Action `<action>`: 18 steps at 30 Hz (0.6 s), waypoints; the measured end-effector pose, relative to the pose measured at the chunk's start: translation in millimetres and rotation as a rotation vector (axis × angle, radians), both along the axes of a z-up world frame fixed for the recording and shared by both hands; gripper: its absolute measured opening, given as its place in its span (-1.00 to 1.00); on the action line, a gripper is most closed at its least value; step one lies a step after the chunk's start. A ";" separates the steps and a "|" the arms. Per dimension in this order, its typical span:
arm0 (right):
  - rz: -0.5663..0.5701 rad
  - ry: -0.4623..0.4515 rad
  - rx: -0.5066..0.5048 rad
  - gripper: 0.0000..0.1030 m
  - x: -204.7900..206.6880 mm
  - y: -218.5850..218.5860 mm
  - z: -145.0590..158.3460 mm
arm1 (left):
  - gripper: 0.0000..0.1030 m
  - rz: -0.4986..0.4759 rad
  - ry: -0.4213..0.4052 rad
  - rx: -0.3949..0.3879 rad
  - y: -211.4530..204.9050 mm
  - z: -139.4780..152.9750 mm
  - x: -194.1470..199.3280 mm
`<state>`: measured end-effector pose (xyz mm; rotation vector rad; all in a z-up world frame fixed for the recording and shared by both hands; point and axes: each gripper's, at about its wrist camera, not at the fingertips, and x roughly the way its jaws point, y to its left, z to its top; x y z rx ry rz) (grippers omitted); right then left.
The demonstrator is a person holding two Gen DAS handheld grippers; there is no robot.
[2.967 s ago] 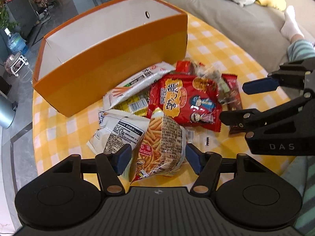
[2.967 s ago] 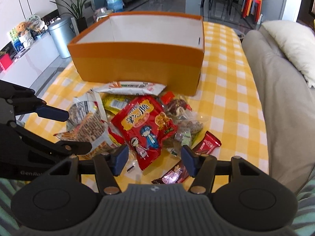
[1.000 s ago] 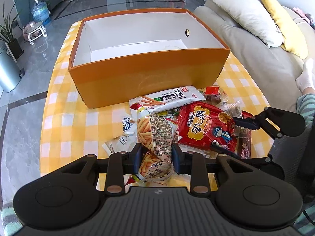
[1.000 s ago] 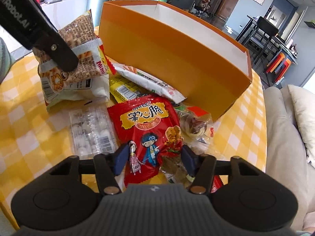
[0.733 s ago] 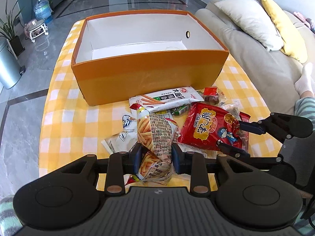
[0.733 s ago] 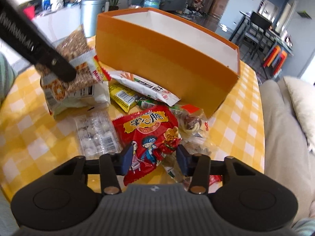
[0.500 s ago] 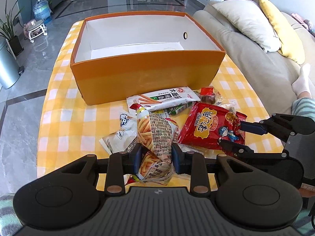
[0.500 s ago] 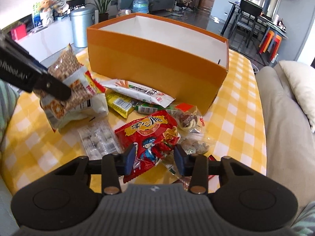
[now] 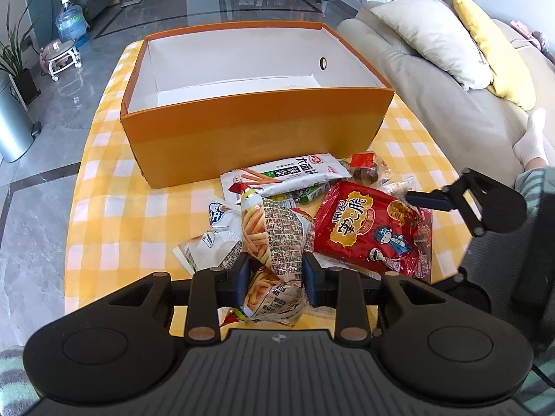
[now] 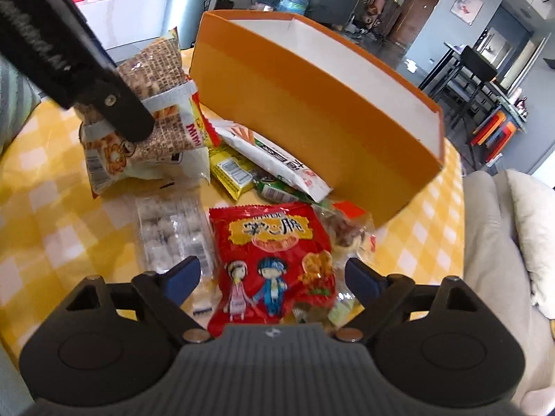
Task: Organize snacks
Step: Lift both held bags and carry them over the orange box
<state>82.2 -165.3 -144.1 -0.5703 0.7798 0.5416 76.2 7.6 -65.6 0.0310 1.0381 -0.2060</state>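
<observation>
Pinching a crinkly fries bag (image 9: 277, 239), left jaws hold; right jaws opening around glossy red packet (image 10: 274, 260).

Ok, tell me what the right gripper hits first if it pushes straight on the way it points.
Most likely the red snack bag. The right gripper points down at it with jaws opening, the bag lying between them untouched. Depth is hard to judge, but nothing else shows in that line.

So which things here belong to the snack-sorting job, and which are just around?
Job:
- open orange cardboard box
- fries bag, clamped in left gripper
- red cartoon snack packet, between right gripper's opening jaws

Around:
- grey sofa
- silver bin
- water bottle
</observation>
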 end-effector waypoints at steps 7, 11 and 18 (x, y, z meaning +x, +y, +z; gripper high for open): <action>0.004 0.036 -0.005 0.58 7.2 7.8 -12.9 | -0.32 0.005 0.017 0.014 -1.4 -3.3 1.5; -0.006 0.026 0.003 0.24 4.3 5.1 -12.1 | -0.32 0.006 0.018 0.025 -3.0 -2.5 2.5; -0.039 0.031 0.054 0.13 -0.8 -4.7 -0.5 | -0.32 0.013 -0.003 0.038 -3.5 4.8 -0.5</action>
